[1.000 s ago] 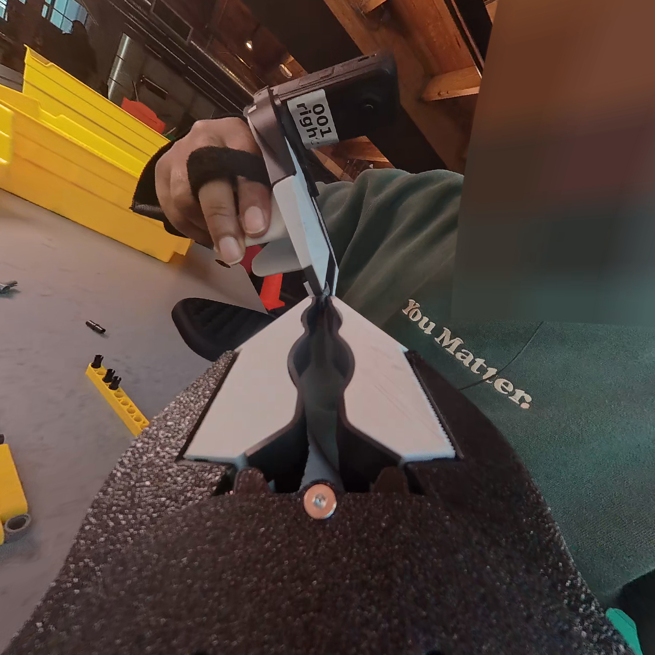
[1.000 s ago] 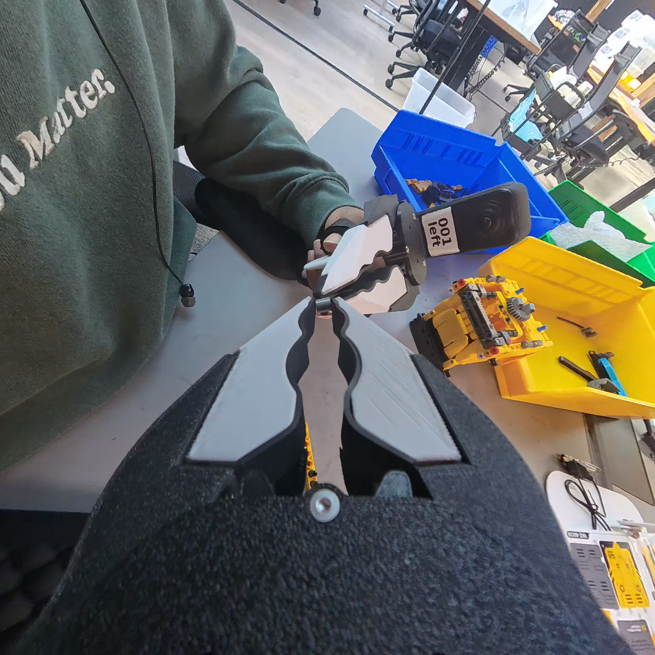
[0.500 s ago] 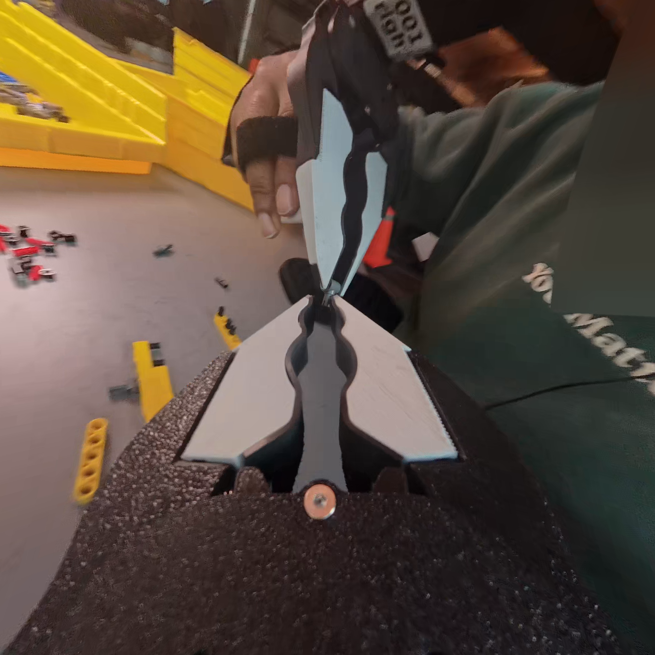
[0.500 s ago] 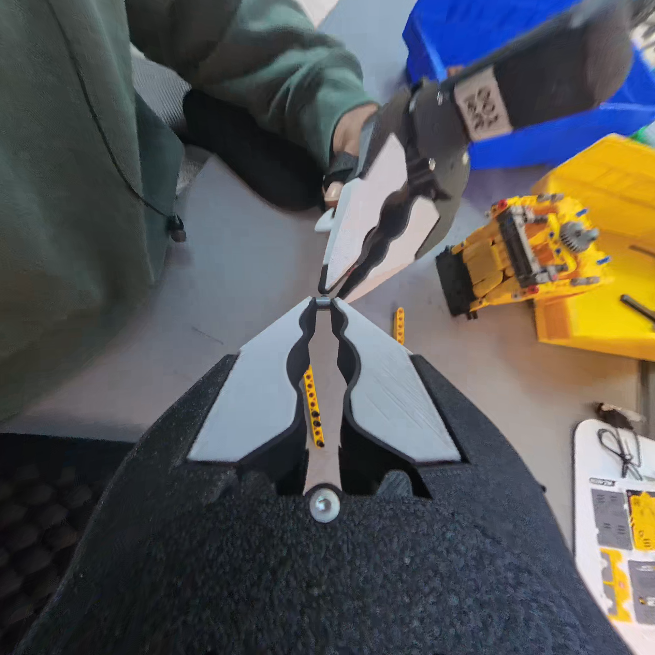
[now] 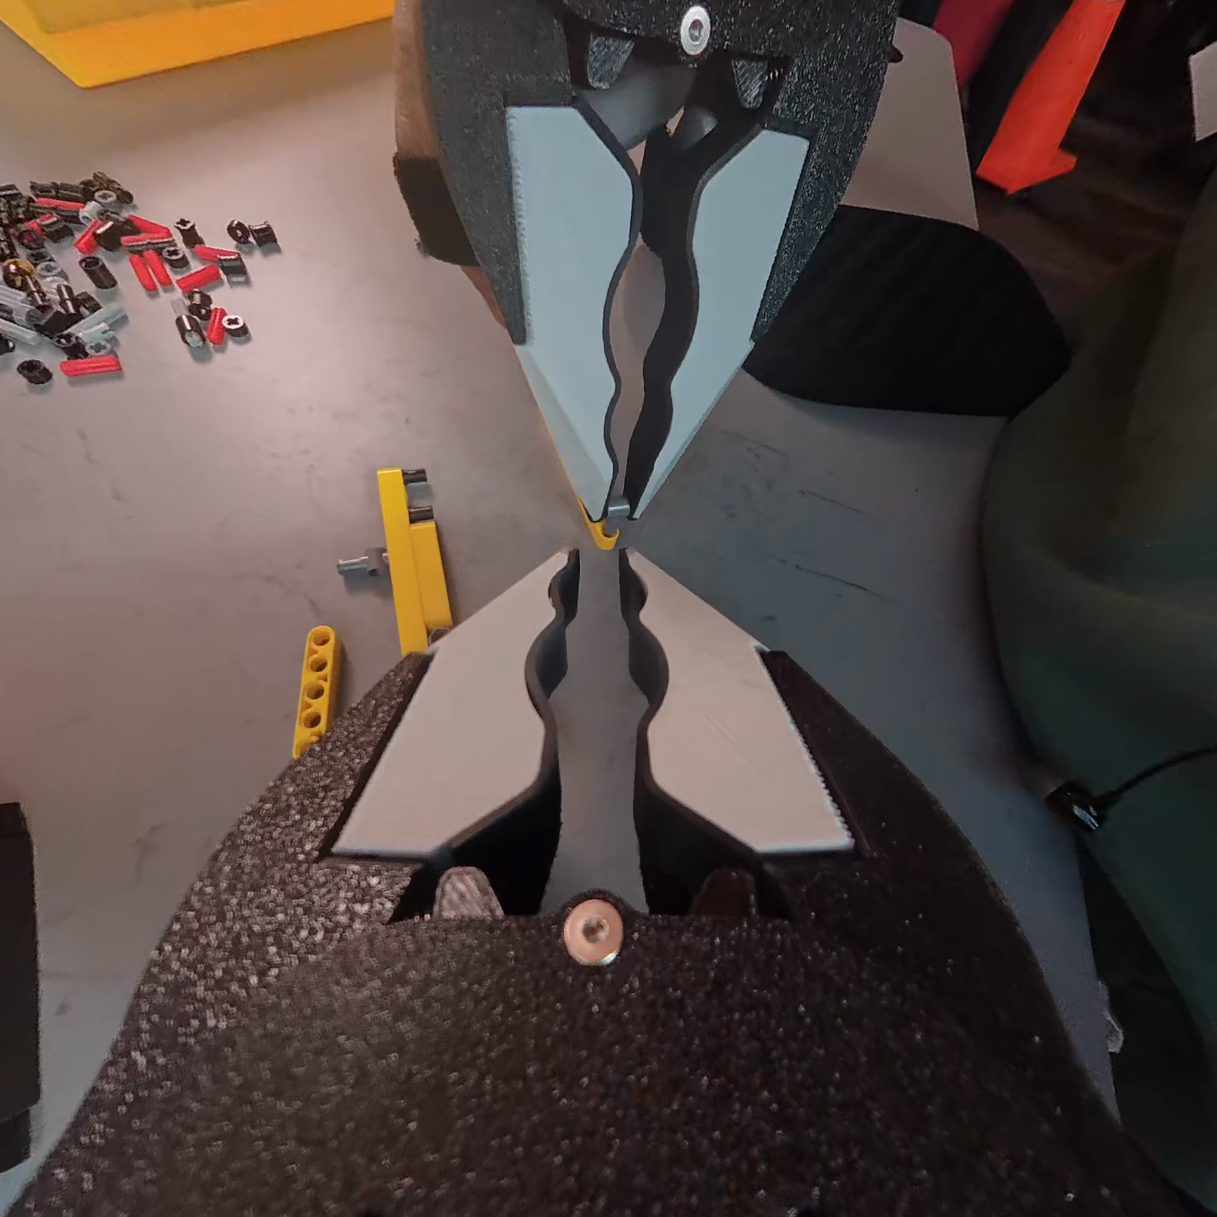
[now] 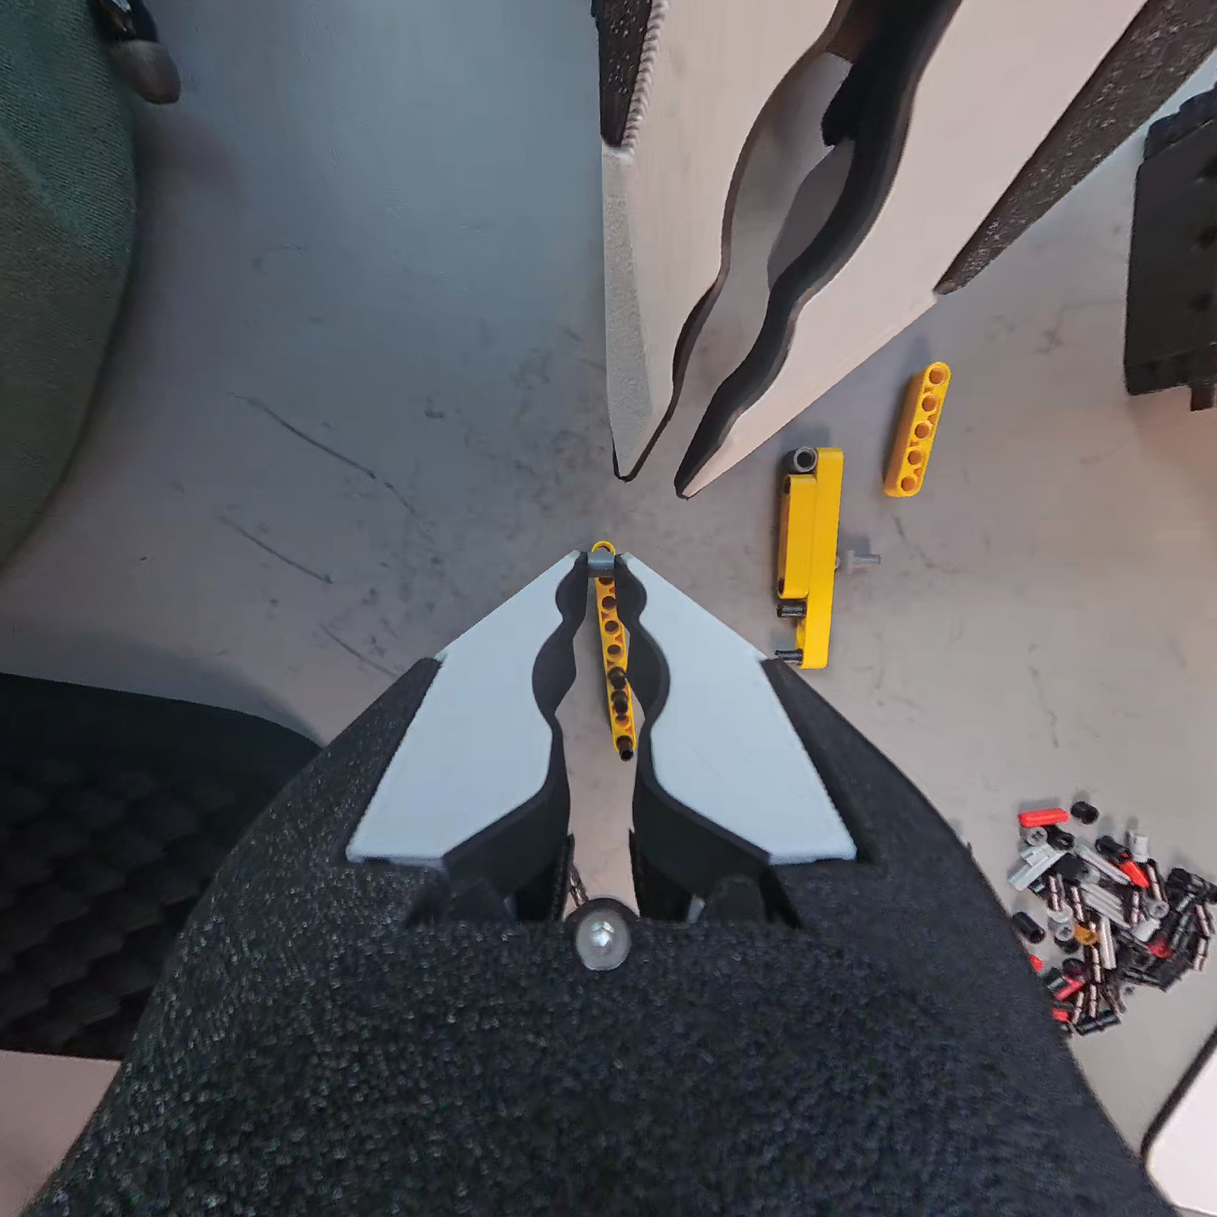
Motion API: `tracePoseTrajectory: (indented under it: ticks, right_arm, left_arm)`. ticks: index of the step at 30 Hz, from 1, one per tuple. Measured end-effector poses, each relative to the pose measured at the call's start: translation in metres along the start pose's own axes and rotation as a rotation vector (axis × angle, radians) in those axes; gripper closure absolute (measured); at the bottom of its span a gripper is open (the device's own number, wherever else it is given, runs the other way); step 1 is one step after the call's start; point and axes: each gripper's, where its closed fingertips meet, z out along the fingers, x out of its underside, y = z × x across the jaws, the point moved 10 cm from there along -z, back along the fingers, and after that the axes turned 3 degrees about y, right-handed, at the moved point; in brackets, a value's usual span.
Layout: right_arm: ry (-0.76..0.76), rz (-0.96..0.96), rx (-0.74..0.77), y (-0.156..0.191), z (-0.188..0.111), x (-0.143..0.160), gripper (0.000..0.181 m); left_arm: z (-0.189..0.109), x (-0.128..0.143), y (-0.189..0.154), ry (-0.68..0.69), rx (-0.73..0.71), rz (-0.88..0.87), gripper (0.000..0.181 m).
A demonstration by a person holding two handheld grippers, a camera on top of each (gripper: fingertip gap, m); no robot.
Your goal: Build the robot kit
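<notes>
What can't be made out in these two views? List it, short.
1. Left wrist view: the yellow beam is nearly all hidden behind the right gripper; only its end shows.
2. Right wrist view: the closed jaws cover how the grey piece joins the beam.
3. Right wrist view: the black block is cut off by the right edge.
4. Both views: parts in the pile are too small to identify.

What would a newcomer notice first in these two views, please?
The two claws meeting tip to tip above the grey table: the right claw pinches a small grey connector on a long yellow holed beam, facing the open left claw. Nearby lies a pile of red, black and grey pins.
</notes>
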Motion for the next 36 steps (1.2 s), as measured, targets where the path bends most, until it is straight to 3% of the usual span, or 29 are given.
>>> tracePoseTrajectory:
  ticks: [9,36]
  right_arm:
    - [0.096,-0.029,-0.009,-0.004,0.002,-0.012,0.174]
    - [0.080,0.033,-0.012,-0.012,0.002,-0.012,0.174]
  left_arm:
    - [0.004,0.002,-0.003,0.052,-0.016,0.027,0.171]
    - [0.007,0.004,-0.006,0.082,-0.014,0.045,0.172]
